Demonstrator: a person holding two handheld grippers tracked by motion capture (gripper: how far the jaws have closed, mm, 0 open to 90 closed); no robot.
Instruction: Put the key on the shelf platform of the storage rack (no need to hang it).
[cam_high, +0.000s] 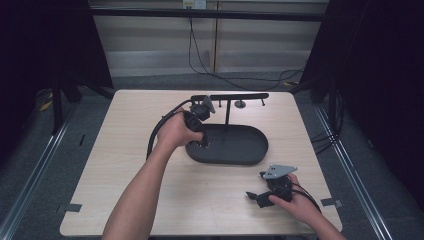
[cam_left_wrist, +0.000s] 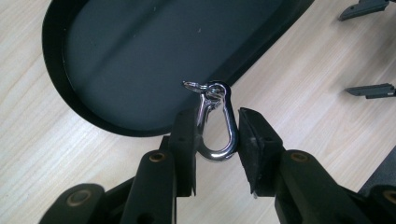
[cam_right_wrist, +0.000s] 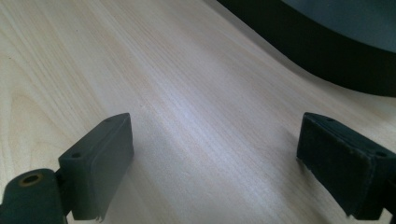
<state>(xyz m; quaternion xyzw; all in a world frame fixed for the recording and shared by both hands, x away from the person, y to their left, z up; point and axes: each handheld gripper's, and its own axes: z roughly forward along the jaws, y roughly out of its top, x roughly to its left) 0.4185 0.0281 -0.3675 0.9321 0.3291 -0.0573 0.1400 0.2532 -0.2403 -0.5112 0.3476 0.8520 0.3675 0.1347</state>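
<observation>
While the left gripper (cam_left_wrist: 215, 148) pinches a silver snap hook (cam_left_wrist: 216, 123) just above the black oval tray's (cam_left_wrist: 53, 70) rim, the right gripper (cam_right_wrist: 212, 163) rests spread wide on the worktop (cam_right_wrist: 187, 93) near that tray.

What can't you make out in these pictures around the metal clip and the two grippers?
- Metal clip: in the high view, hidden behind the left hand.
- Small ring on the clip's top: too small and blurred to identify, left gripper view.
- Black tray: cut off by the top edge, right gripper view.
</observation>
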